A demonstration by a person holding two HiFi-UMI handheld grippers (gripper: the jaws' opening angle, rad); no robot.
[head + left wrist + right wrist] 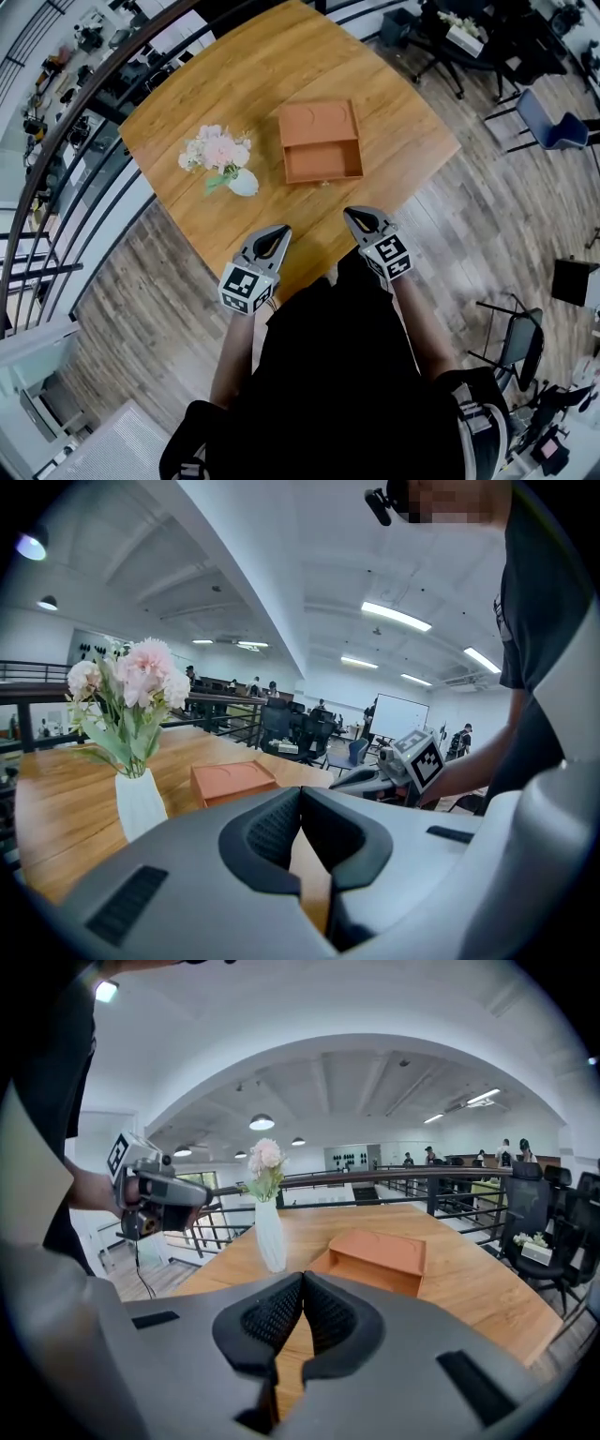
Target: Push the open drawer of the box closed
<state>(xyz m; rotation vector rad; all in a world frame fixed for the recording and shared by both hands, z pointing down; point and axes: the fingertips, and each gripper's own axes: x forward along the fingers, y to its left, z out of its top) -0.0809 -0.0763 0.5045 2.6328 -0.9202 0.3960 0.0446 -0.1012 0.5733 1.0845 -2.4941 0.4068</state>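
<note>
Seen from above: a person stands at the near edge of a wooden table (234, 84), a gripper in each hand. Left gripper (280, 229) & right gripper (351, 213) hover over the table's near corner, side by side, tips pointing toward the box. Both have jaws pressed together w/ nothing between them. The orange box (317, 120) sits mid-table, well ahead of both grippers. Its drawer (323, 161) is pulled out toward the person. A white vase (243, 182) w/ pink & white flowers (217, 148) stands just left of the box, apart from it. Neither gripper touches box or drawer. A blue chair (548, 127) stands on the plank floor at right.
</note>
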